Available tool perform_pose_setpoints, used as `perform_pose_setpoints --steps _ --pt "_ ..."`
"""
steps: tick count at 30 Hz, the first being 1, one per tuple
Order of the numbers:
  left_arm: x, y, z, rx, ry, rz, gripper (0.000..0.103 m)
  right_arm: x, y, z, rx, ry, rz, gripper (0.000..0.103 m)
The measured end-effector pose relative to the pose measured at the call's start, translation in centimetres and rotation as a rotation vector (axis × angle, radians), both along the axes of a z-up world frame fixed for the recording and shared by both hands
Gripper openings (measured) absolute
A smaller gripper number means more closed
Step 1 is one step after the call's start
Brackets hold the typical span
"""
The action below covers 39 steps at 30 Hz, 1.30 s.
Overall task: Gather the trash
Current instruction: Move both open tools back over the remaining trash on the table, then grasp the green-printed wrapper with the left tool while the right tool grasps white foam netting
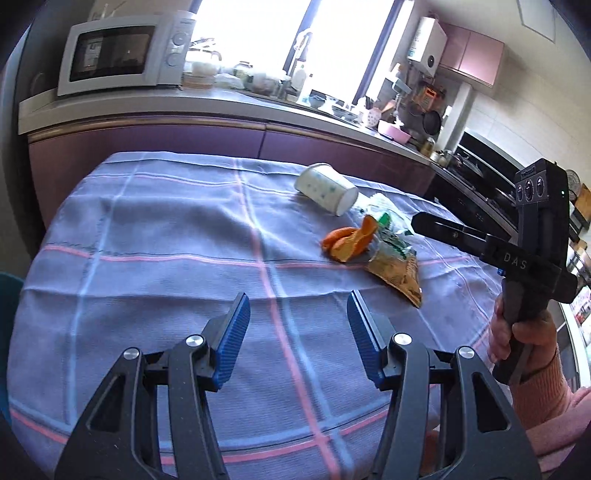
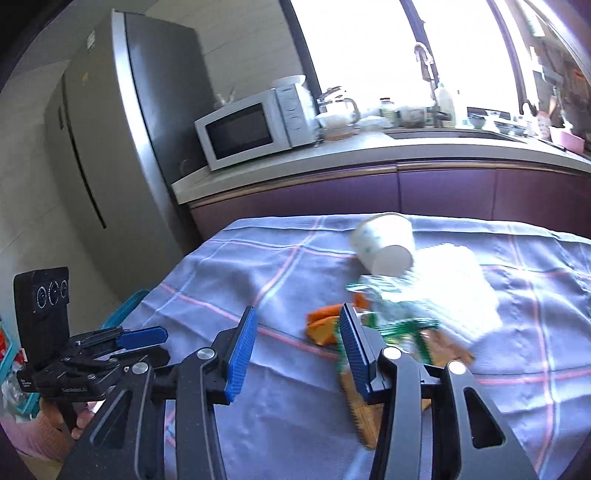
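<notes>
Litter heaped on the plaid tablecloth, both grippers empty and parted above it.

The paper cup [image 1: 327, 188] lies tipped on its side at the far edge of the heap: light, thin-walled, easily crushed, best pinched across the rim or mid-body with a soft squeeze. Just beside it sit curls of orange peel [image 1: 349, 240], limp and probably a little slick, and crinkled snack wrappers [image 1: 397, 266], featherweight and slippery, likeliest to hold if caught at a crumpled fold. The left gripper [image 1: 297, 334] hangs released over bare cloth, nothing between its blue pads; the right gripper [image 2: 295, 356] is also unclenched, just short of the peel. The soft, wrinkled tablecloth [image 1: 147, 236] could snag. Beyond: purple cabinets [image 2: 443, 192], microwave [image 2: 251, 129], refrigerator [image 2: 122, 122], bright window [image 1: 258, 33].
</notes>
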<state>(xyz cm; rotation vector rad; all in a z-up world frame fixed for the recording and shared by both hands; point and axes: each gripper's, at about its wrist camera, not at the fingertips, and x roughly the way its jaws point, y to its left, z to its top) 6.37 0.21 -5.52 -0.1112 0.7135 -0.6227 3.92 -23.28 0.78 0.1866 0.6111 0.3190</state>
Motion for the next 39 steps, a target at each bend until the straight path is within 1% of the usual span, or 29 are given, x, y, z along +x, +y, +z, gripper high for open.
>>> perform_pose_setpoints --steps 3,6,9,13,19,27,29,30,31,33,39 --pt "0.3 -3.0 0.0 0.000 0.010 -0.064 0.054 0.5 -2.6 -0.8 -0.006 0.008 -0.060 0.047" --pt "1.1 -5.5 0.2 -0.025 0.046 -0.118 0.055 0.8 -4.4 -1.6 -0.025 0.018 -0.087 0.048" --pt "2.4 -7.7 0.1 -0.066 0.093 -0.150 0.055 1.1 -5.0 -2.2 -0.059 0.019 -0.093 0.051" --pt "3.9 -10.5 -0.3 -0.078 0.144 -0.172 0.055 1.6 -4.9 -2.8 -0.097 0.022 -0.074 0.051" --pt "5.8 -13.4 -1.1 -0.081 0.204 -0.190 0.054 1.4 -6.6 -3.0 -0.053 0.026 -0.093 0.051" --pt "8.5 -15.3 -2.4 -0.125 0.298 -0.196 0.053 1.1 -8.8 -3.4 -0.005 0.039 -0.120 0.051" --pt "9.2 -15.6 -2.6 -0.140 0.320 -0.192 0.047 1.1 -9.1 -3.5 0.003 0.039 -0.123 0.051" --pt "9.5 -15.7 -2.8 -0.149 0.332 -0.194 0.038 1.2 -9.1 -3.5 0.008 0.039 -0.120 0.051" --pt "9.8 -15.7 -3.0 -0.159 0.345 -0.197 0.034 1.2 -9.2 -3.5 0.010 0.038 -0.117 0.051" --pt "10.1 -15.6 -3.3 -0.174 0.357 -0.193 0.032 1.3 -9.1 -3.4 0.012 0.037 -0.110 0.051" --pt "9.7 -15.0 -3.4 -0.173 0.337 -0.187 0.029 2.0 -8.8 -3.2 0.010 0.035 -0.093 0.051"
